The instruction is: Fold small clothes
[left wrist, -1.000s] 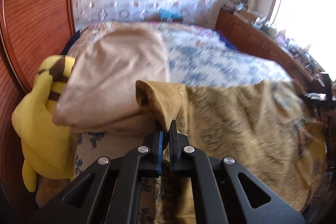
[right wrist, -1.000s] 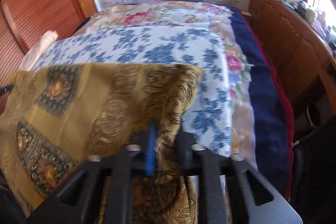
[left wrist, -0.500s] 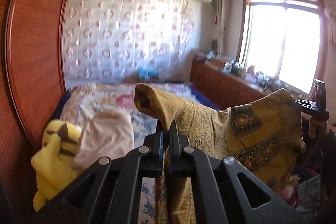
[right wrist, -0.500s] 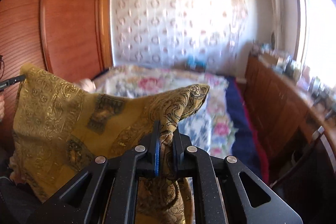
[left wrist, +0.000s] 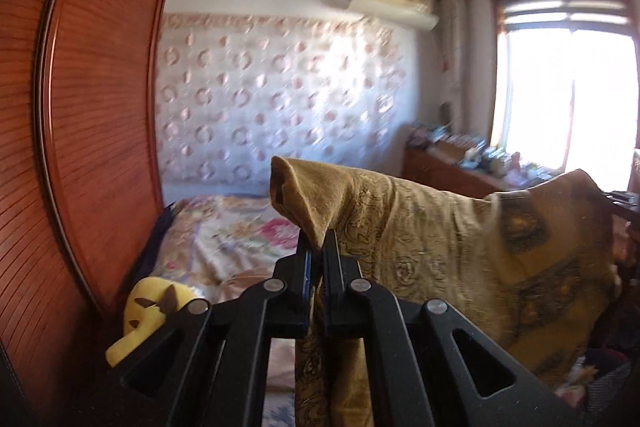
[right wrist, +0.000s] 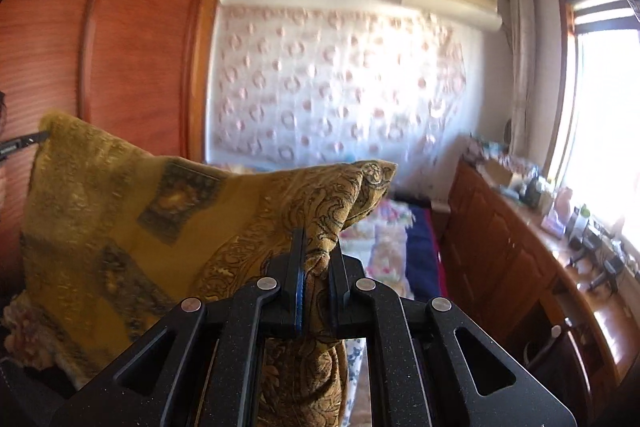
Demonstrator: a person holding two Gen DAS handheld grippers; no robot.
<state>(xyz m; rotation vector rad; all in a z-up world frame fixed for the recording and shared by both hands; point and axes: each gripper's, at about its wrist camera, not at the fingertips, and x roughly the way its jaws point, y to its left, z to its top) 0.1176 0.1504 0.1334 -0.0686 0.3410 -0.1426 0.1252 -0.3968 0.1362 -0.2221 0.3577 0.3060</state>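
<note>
**A:** Cloth [left wrist: 440, 235], the mustard patterned piece, hangs in the air above the bed [left wrist: 224, 227], stretched between both claws. The left gripper [left wrist: 316, 247] is pinched tight on one bunched corner; the right gripper [right wrist: 316, 251] is clamped just as hard on the other.

**B:** Where could it fail?

**A:** Each grip is on a small wad of fabric, I'd judge. If the hands pull apart too hard, a corner could slide out and the piece would drop crooked onto the quilt.

**B:** Anything nearby to snag?

**A:** The yellow plush toy [left wrist: 148, 311] sits low by the wardrobe [left wrist: 100, 107], beside the bed edge. Lowering the cloth unevenly might drape it over that, or trap a crease in the fold.
</note>
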